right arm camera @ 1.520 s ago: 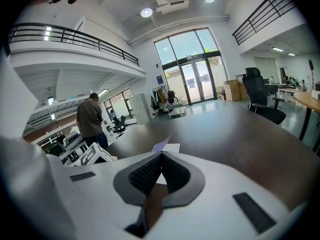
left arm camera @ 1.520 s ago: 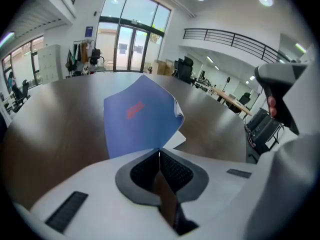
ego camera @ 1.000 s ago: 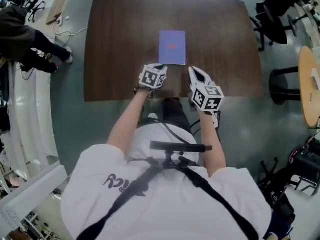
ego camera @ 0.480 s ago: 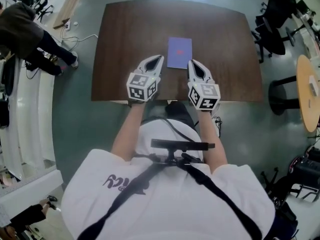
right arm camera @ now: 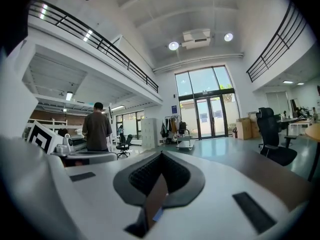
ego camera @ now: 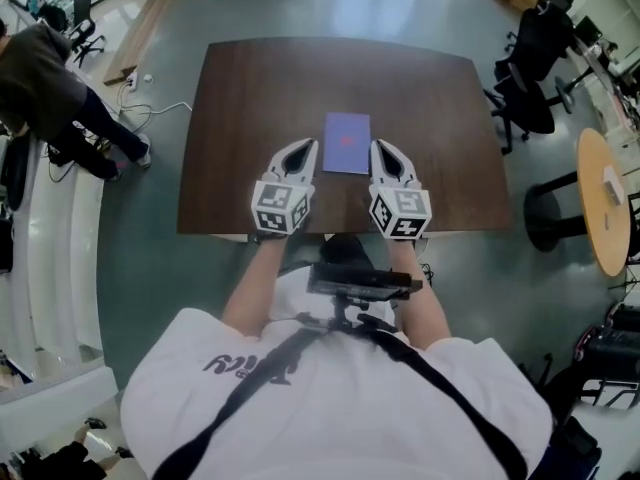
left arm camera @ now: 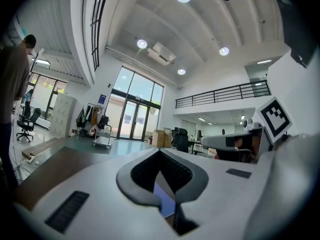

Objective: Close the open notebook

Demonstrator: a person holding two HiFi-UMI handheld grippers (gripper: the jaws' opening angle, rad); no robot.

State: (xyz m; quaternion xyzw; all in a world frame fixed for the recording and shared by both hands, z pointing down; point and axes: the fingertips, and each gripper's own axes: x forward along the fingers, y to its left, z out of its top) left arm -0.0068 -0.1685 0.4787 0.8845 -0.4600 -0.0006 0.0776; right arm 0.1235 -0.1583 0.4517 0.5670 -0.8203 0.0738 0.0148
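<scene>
Looking down on the worktop (ego camera: 250,98), where does the notebook (ego camera: 346,143) lie? (first speaker)

Roughly in the middle of the dark wooden top, about midway between the left and right edges. It lies flat and closed, a purple-blue cover with a small red mark at its centre, short sides running along with the near edge. (second speaker)

And the tongs? (first speaker)

The left tongs (ego camera: 307,146) and the right tongs (ego camera: 379,146) flank it in the head view, one to each side of its near end, both pointing toward the far edge. Each marker cube sits over the near edge. (second speaker)

Is either one gripping anything? (first speaker)

No. In the left gripper view the two jaws meet at their tips with nothing pinched between them. Only a sliver of the blue cover shows through the gap lower down. The right gripper view gives the same: jaws together, holding nothing, brown wood and a bit of blue showing behind them. (second speaker)

Do they touch the notebook? (first speaker)

Both gripper views look out level across the hall toward tall glass doors (left arm camera: 132,119), with the top below them, so the tongs are off it. (second speaker)

Anything around? (first speaker)

A person (ego camera: 45,88) stands beyond the left edge, black office chairs (ego camera: 530,78) beyond the right, and a round light-wood table (ego camera: 605,203) farther right. (second speaker)
</scene>
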